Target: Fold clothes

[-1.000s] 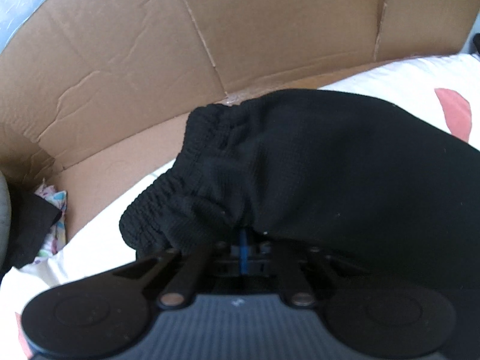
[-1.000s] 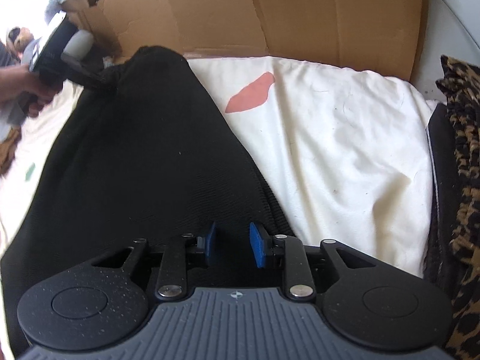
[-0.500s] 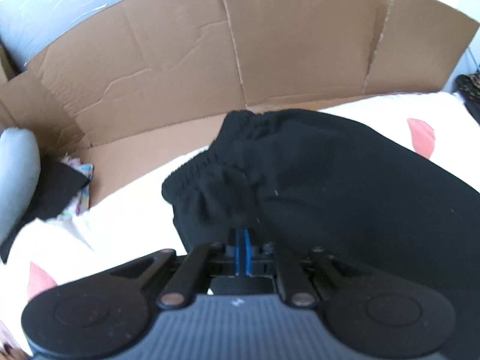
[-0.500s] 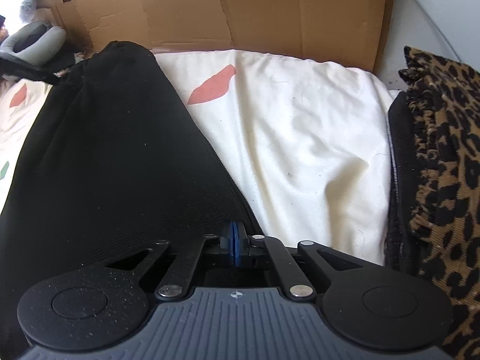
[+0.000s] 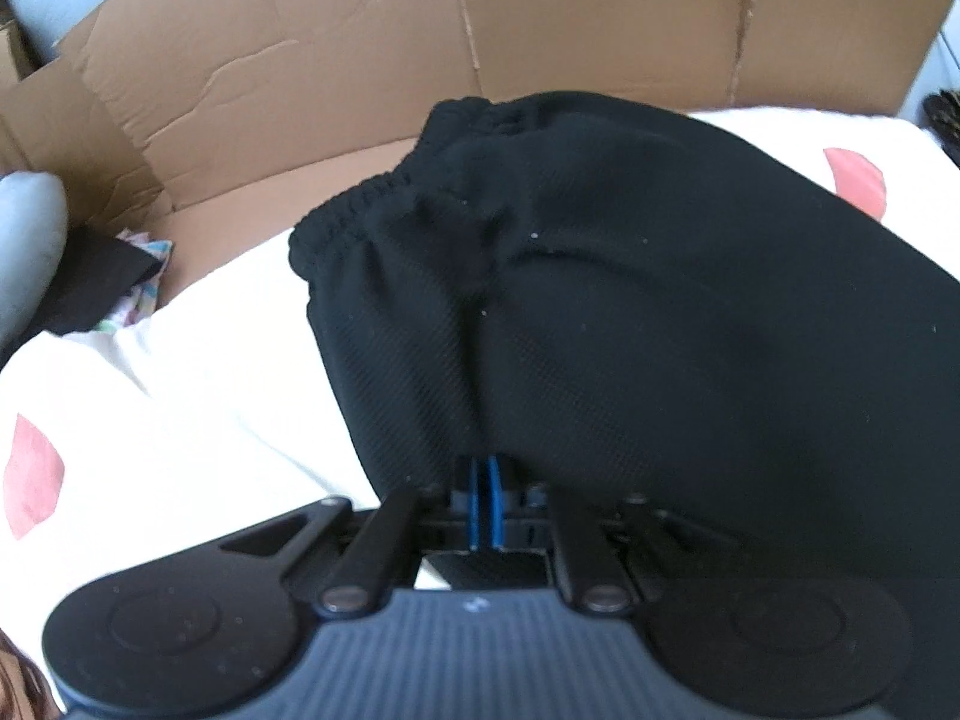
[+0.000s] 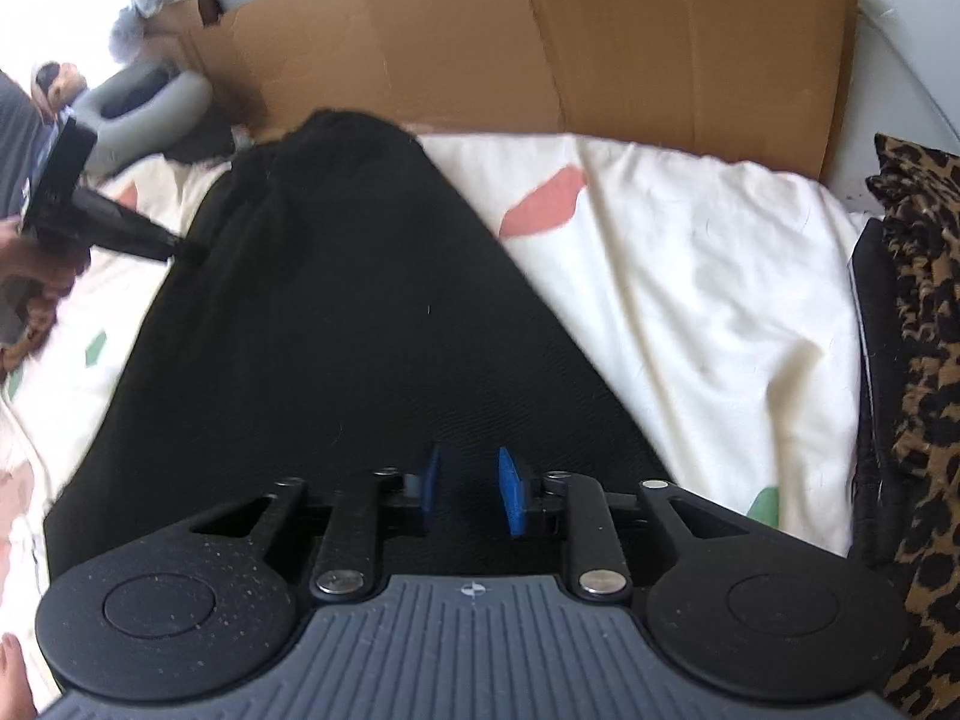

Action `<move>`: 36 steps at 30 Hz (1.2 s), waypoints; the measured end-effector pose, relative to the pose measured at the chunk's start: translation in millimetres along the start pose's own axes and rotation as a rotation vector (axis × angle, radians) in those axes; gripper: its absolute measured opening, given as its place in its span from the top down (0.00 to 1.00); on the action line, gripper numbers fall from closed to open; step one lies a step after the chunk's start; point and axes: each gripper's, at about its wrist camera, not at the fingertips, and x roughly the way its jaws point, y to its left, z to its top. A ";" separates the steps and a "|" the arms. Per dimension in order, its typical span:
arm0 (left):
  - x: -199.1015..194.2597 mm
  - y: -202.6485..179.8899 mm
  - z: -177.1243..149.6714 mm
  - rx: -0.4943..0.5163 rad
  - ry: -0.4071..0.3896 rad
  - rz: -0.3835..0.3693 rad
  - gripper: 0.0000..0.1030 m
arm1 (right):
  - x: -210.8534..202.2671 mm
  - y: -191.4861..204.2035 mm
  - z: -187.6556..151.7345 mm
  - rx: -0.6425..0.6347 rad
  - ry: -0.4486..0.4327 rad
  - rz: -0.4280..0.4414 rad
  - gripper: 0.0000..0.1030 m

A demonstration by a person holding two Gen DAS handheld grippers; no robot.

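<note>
Black knit shorts (image 5: 660, 300), gathered elastic waistband (image 5: 384, 192)

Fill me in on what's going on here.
A person holding a gripper in each hand is folding a black garment spread on a white bedsheet. The left gripper is shut, pinching the fabric near the elastic waistband. The right gripper is opening over the other end, pads apart and not pressing the cloth.
</note>
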 end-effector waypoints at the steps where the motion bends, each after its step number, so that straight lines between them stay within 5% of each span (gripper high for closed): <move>1: -2.3 -0.5 -1.0 -0.007 -0.006 -0.003 0.93 | 0.9 -0.2 -2.5 -0.001 0.008 -0.005 0.72; 17: -47.6 -49.1 -66.6 -0.086 0.035 -0.137 0.91 | -17.8 -17.5 -24.2 0.002 0.071 -0.164 0.70; 25: -81.9 -57.1 -92.5 -0.128 0.045 -0.279 0.93 | -26.4 12.5 -14.9 -0.003 0.033 -0.093 0.70; 36: -134.0 -31.2 -137.1 -0.130 0.027 -0.236 0.88 | 4.5 58.8 -4.2 -0.104 0.065 -0.043 0.70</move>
